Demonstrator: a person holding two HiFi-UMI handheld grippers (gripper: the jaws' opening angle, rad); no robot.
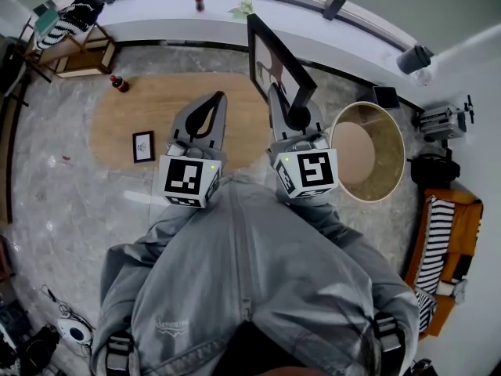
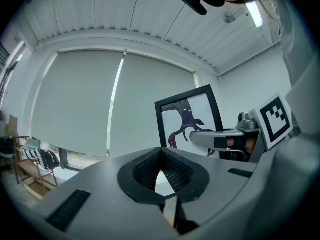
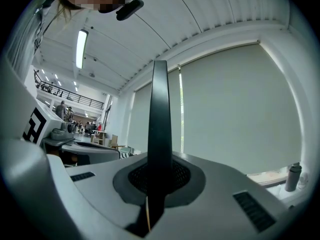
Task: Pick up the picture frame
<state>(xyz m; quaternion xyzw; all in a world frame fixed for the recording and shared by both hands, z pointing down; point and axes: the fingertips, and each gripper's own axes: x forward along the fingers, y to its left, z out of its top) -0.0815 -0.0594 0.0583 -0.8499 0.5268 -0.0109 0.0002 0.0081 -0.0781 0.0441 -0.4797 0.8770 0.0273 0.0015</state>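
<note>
Lift stage, by my read: right gripper (image 1: 288, 114) is clenched on one edge of the large black-framed picture frame with a dark antler print (image 1: 275, 63), which stands upright in its jaws, apparently clear of the oval wooden floor panel (image 1: 156, 104). Left gripper (image 1: 213, 108) is pinched closed on nothing, just beside it. Next move calls for a firm clamp and a vertical frame, since a one-edge hold could let it swing; a small black frame (image 1: 143, 146) lies untouched on the wood.
</note>
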